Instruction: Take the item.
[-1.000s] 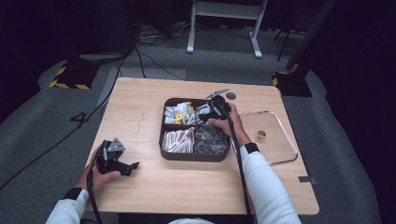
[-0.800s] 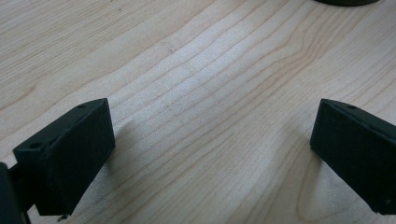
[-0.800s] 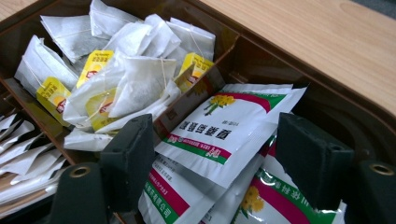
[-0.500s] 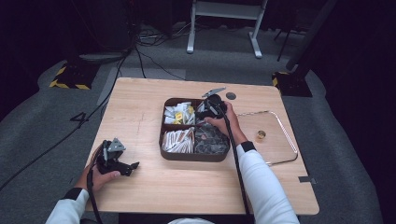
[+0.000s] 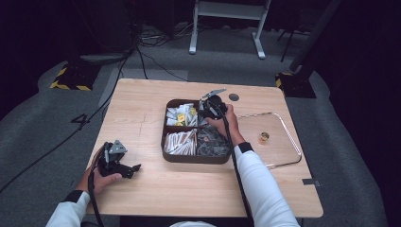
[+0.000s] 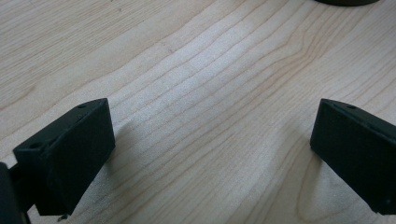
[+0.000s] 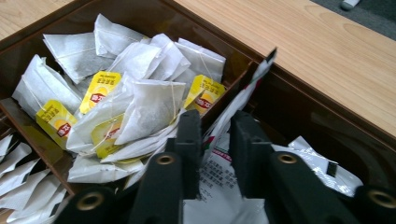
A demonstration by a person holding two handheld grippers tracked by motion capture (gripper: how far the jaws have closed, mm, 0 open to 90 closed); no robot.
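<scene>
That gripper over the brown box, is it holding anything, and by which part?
The right gripper has just closed on a white packet, pinching its upright flat edge between the jaws, in the box compartment beside the tea bags.

Legible markings are few. The yellow tags (image 7: 100,89) on the tea bags (image 7: 147,105) in the brown divided tray (image 7: 154,16) carry a red emblem with a brand name too small to read. The white sachet (image 7: 224,172) between the jaws of the right gripper (image 7: 218,140) bears rows of small dark print (apparently Chinese characters, not readable). A pale "4" (image 5: 81,120) is marked on the grey floor left of the table.
</scene>
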